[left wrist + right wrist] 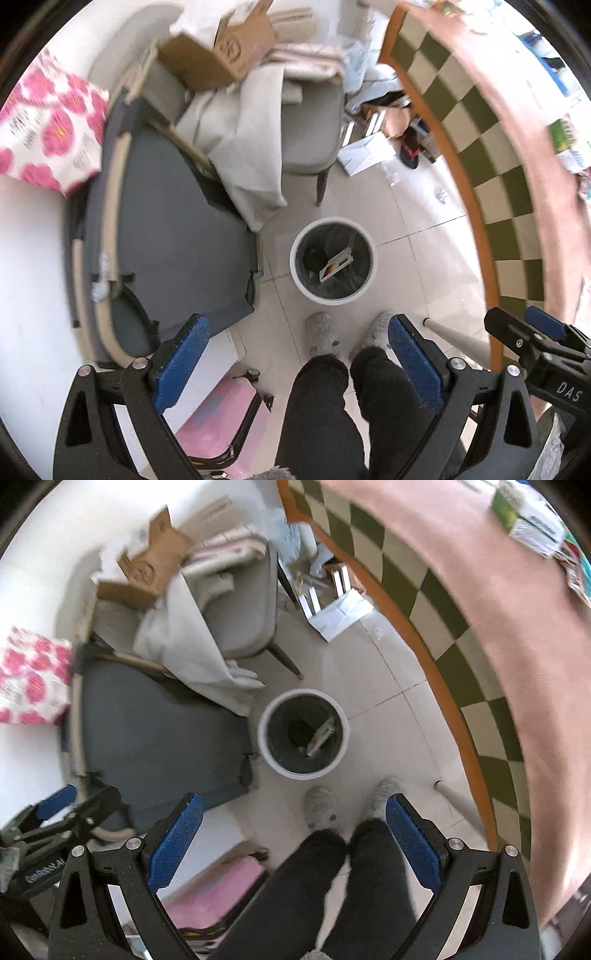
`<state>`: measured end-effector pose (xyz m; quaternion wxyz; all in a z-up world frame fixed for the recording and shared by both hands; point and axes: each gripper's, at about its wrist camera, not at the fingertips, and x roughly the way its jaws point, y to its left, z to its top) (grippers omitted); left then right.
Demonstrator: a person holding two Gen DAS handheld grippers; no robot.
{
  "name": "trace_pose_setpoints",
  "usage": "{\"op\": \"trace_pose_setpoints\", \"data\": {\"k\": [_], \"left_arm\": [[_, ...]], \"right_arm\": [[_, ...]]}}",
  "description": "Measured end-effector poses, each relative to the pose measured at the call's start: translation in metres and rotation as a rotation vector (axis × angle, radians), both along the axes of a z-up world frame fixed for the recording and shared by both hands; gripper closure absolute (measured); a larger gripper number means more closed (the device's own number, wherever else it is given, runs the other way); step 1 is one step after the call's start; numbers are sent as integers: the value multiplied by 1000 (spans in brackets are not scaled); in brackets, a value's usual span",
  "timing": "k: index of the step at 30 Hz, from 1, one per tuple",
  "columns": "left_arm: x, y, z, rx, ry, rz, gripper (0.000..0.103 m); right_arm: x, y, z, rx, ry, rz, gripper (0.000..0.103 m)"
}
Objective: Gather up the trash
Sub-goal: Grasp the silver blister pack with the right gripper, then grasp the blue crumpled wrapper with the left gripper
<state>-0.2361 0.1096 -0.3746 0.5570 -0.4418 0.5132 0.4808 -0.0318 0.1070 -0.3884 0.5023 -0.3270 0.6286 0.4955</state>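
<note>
A white round trash bin (332, 258) with a dark liner stands on the tiled floor; it also shows in the right wrist view (303, 734). A flat white card-like wrapper (336, 265) and a dark object (314, 258) lie inside it. My left gripper (295, 362) is open and empty, held high above the floor in front of the bin. My right gripper (293, 842) is open and empty, also high above the floor. The right gripper shows at the right edge of the left wrist view (535, 332). A green and white package (528, 520) lies on the pink table top.
A table with a pink top (480, 627) and green checked skirt (480, 147) curves along the right. A grey chair (314, 125) with cloth and a cardboard box (221, 48) stands behind the bin. A grey mat (177, 236) lies left. The person's legs (332, 406) are below.
</note>
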Motion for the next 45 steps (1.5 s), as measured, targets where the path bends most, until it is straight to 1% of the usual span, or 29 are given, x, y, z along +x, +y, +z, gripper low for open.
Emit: {"op": "trace_pose_setpoints", "data": {"k": [3, 4, 6, 8, 11, 13, 15, 16, 18, 19, 20, 22, 24, 26, 28, 29, 30, 32, 34, 37, 39, 41, 43, 45], "left_arm": [[15, 2, 37, 69, 4, -30, 4], [24, 4, 49, 93, -2, -42, 4], [44, 8, 65, 120, -16, -73, 0], [75, 13, 77, 146, -16, -126, 0], [132, 21, 89, 179, -9, -211, 0], [175, 25, 88, 192, -1, -260, 0], [214, 24, 83, 188, -1, -300, 0], [237, 23, 78, 185, 10, -321, 0], [274, 20, 65, 167, 33, -367, 0], [294, 17, 56, 152, 48, -397, 0], [312, 14, 47, 137, 65, -428, 0], [339, 7, 35, 113, 94, -477, 0], [358, 2, 26, 85, 116, -516, 0], [373, -2, 20, 69, 130, -546, 0], [383, -5, 19, 66, 141, -567, 0], [388, -6, 19, 65, 143, -576, 0], [393, -6, 20, 64, 145, -585, 0], [405, -6, 22, 72, 148, -605, 0], [423, -6, 27, 86, 145, -631, 0], [458, -8, 34, 98, 116, -675, 0], [482, -8, 38, 87, 81, -700, 0], [514, -9, 42, 57, 28, -724, 0], [547, -8, 44, 25, -29, -745, 0], [578, -9, 42, -20, -87, -753, 0]], "right_arm": [[22, -9, 32, 34, 38, -75, 3], [35, -13, 43, 50, 48, -110, 3], [66, -19, 63, 68, 48, -184, 3], [107, -30, 77, 73, 18, -264, 3], [176, -50, 82, 46, -48, -382, 3], [222, -62, 73, 1, -94, -449, 3], [267, -78, 57, -49, -139, -519, 3], [291, -86, 42, -91, -167, -547, 2], [323, -98, 15, -154, -193, -580, 3], [335, -102, 6, -177, -192, -585, 3], [349, -106, -9, -213, -192, -588, 3], [361, -107, -26, -239, -190, -584, 3], [367, -105, -41, -262, -195, -564, 3], [368, -105, -49, -260, -178, -559, 5], [366, -105, -46, -236, -191, -561, 8], [365, -104, -43, -222, -201, -550, 13], [364, -108, -40, -207, -210, -544, 22], [359, -110, -32, -190, -221, -540, 35], [369, -117, -29, -188, -191, -568, 35], [398, -140, -24, -186, -139, -665, 35], [418, -156, -16, -178, -129, -741, 35], [440, -176, -8, -181, -117, -825, 35], [456, -191, -3, -181, -118, -886, 35], [466, -205, 0, -183, -124, -942, 35]]}}
